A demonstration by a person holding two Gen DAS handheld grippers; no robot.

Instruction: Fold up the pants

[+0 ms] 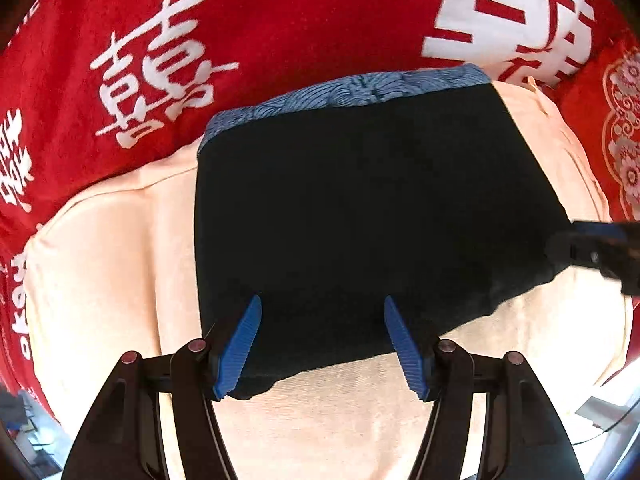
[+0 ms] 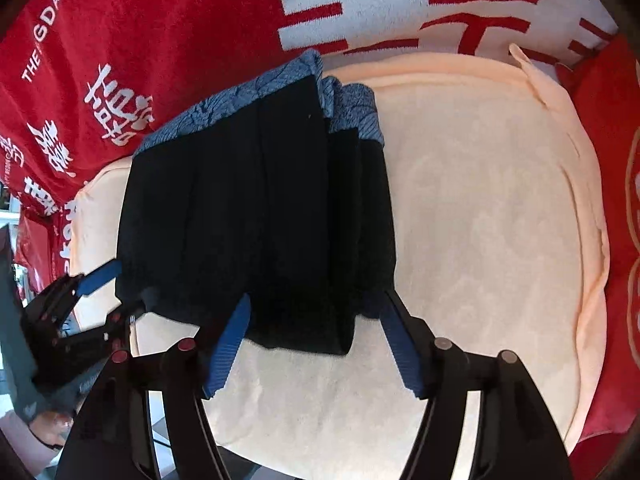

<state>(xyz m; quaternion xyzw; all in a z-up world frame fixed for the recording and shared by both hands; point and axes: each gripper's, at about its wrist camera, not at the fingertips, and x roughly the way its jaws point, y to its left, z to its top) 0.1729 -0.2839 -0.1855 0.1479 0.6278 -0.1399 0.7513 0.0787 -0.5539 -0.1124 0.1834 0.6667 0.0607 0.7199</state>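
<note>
The left gripper (image 1: pixel 322 346) has its blue ribbed fingers (image 1: pixel 240 346) spread over the near edge of the black pants with a blue patterned waistband (image 1: pixel 360 208), folded on the peach terry towel (image 1: pixel 100 272). The right gripper (image 2: pixel 314 346) is likewise spread, gripping nothing. The fold looks nearly finished; next, I judge, pinch that near edge.

1. Showed a left gripper (image 1: pixel 322 344) of matte black linkage arms, angular and tapering.
2. Carried ribbed blue fingers (image 1: pixel 240 346), wedge-shaped.
3. Bore dull red pivot screws on one side, grey ones on the other.
4. Repeated that build on the right gripper (image 2: pixel 316 346): black arms, ribbed blue pads (image 2: pixel 402 350), red and grey screws.
</note>
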